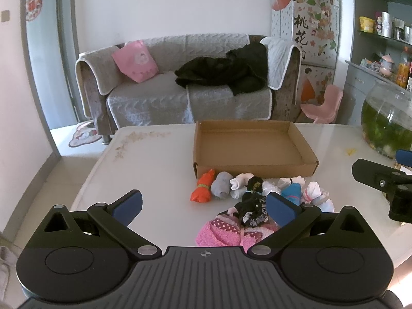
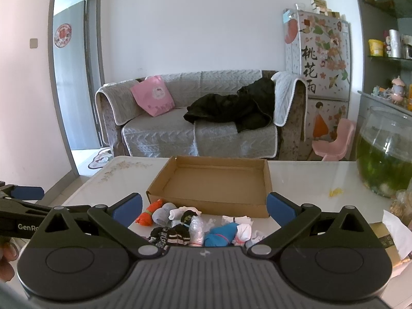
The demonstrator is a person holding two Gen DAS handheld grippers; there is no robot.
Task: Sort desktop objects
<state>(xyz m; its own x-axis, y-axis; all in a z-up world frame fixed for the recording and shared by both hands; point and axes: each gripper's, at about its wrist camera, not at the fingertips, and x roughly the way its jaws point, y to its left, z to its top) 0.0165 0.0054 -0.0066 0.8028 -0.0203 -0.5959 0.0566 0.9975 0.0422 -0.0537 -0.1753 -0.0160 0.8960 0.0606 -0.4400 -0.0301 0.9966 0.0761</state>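
Observation:
An empty, shallow cardboard box (image 1: pixel 247 161) (image 2: pixel 206 207) lies on the white table (image 1: pixel 159 164) (image 2: pixel 303 180). In front of it sit several rolled sock bundles: orange (image 1: pixel 203 190) (image 2: pixel 149 212), grey (image 1: pixel 222 185) (image 2: pixel 161 214), white (image 1: pixel 239 181), black patterned (image 1: pixel 253 209) (image 2: pixel 170 235), blue (image 1: pixel 292 193) (image 2: pixel 221 235) and a fluffy pink one (image 1: pixel 224 233). My left gripper (image 1: pixel 204 207) hovers open just short of the pile, nothing between its pads. My right gripper (image 2: pixel 204 208) also stands open over the bundles, gripping nothing.
A glass fishbowl (image 1: pixel 386 121) (image 2: pixel 383 152) with green water stands at the table's right. A yellow scrap (image 2: pixel 336 192) lies near it, and a small carton with tissue (image 2: pixel 386 234) at the right edge. A grey sofa (image 1: pixel 180 87) and pink child's chair (image 1: pixel 324 105) lie beyond.

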